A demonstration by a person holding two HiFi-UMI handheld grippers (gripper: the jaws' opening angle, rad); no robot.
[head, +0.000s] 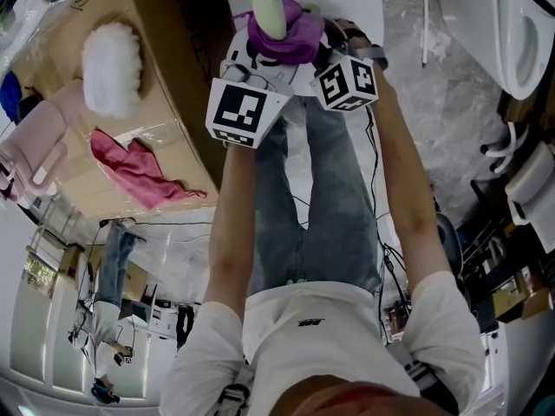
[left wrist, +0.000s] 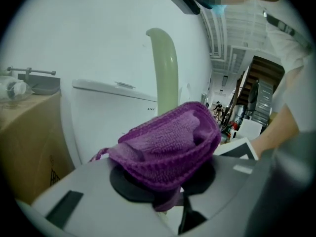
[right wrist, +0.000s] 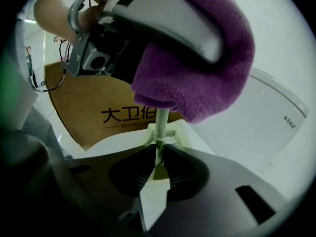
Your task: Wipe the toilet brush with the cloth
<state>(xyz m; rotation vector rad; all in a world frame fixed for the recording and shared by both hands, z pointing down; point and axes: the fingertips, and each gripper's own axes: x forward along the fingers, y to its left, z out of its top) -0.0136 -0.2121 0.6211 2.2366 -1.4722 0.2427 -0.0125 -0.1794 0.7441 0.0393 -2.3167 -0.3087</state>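
Note:
The toilet brush handle (head: pixel 267 3) is pale green and stands upright at the top of the head view. A purple cloth (head: pixel 282 35) is wrapped around it. My left gripper (left wrist: pixel 165 181) is shut on the purple cloth (left wrist: pixel 170 142), which is folded around the handle (left wrist: pixel 165 68). Lower down, my right gripper (right wrist: pixel 159 157) is shut on the brush's thin shaft (right wrist: pixel 161 125). In that view the cloth (right wrist: pixel 207 68) sits just above, under the left gripper's finger (right wrist: pixel 168 19). The brush head is hidden.
A cardboard surface (head: pixel 173 76) at left holds a white fluffy duster (head: pixel 111 66) and a pink cloth (head: pixel 139 170) on plastic. A white toilet (head: pixel 520 24) stands at upper right. A white tank (left wrist: pixel 113 117) is behind the handle. My legs (head: pixel 312 206) are below.

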